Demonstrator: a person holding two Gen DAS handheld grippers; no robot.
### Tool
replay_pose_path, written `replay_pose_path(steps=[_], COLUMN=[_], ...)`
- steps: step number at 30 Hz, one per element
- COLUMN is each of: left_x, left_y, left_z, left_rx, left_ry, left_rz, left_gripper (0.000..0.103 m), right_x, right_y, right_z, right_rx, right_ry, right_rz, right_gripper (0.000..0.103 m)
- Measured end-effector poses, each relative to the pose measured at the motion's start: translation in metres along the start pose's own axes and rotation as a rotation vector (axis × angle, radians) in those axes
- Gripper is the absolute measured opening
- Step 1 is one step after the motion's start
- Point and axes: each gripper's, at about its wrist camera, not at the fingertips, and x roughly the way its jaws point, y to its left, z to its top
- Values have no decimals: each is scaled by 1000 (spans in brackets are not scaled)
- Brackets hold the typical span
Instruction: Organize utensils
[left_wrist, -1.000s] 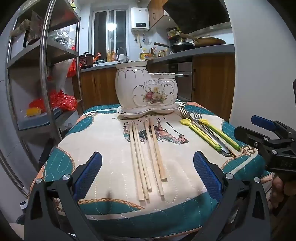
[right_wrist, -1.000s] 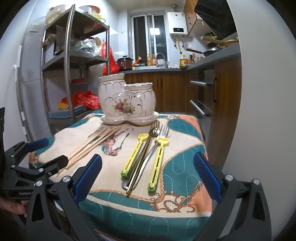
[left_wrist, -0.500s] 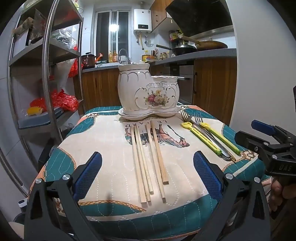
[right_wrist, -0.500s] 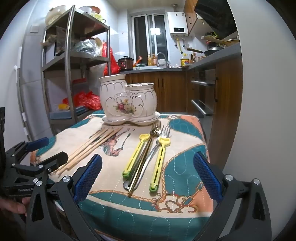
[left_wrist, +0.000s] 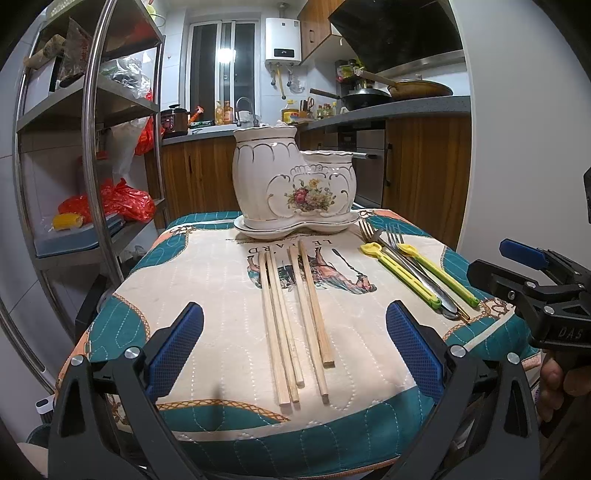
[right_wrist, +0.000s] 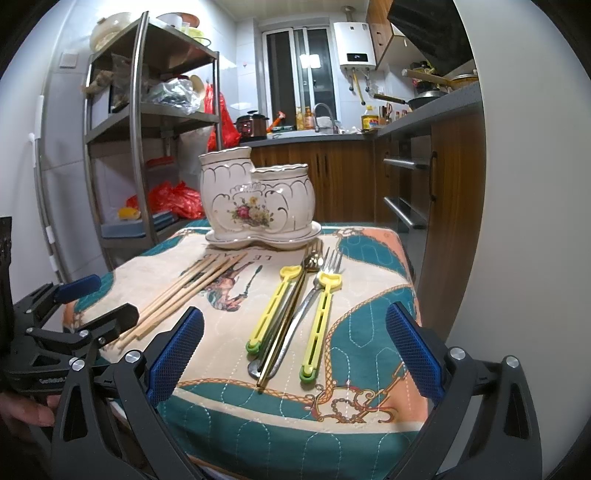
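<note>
A white ceramic two-pot utensil holder (left_wrist: 295, 184) with a flower print stands on its saucer at the back of the small cloth-covered table (left_wrist: 207, 295); it also shows in the right wrist view (right_wrist: 256, 201). Several wooden chopsticks (left_wrist: 293, 317) lie in front of it, and show in the right wrist view (right_wrist: 184, 295). Yellow-handled forks and metal cutlery (left_wrist: 417, 273) lie to the right, also in the right wrist view (right_wrist: 295, 314). My left gripper (left_wrist: 295, 350) is open and empty before the chopsticks. My right gripper (right_wrist: 295, 350) is open and empty before the cutlery.
A metal shelf rack (left_wrist: 88, 147) with bags and boxes stands left of the table. Wooden kitchen cabinets (left_wrist: 424, 166) and a counter with pans run along the right. A white wall (right_wrist: 517, 184) is close on the right.
Both grippers have drifted slightly closer to the table; the view has shifted a little. Nothing on the table has moved.
</note>
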Motion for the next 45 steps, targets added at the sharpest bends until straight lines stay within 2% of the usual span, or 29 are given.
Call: replay_pose_path(steps=[21, 30, 36, 40, 43, 45], left_x=[2, 9, 15, 25, 37, 46], left_y=[1, 13, 20, 30, 37, 42], left_z=[3, 4, 5, 6, 10, 12], left_rx=[-9, -50, -67, -107, -119, -129], left_ry=[5, 32, 62, 113, 161, 201], left_rz=[-9, -11, -22, -50, -62, -76], left_gripper=[97, 90, 78, 66, 56, 50], right_x=[5, 4, 1, 7, 12, 16], right_y=[3, -1, -4, -6, -9, -10], right_z=[1, -1, 1, 5, 9, 9], right_rx=[26, 34, 57, 67, 68, 78], right_ry=[21, 30, 28, 52, 78, 95], right_rz=[9, 15, 27, 25, 17, 19], right_gripper=[98, 98, 98, 95, 84, 72])
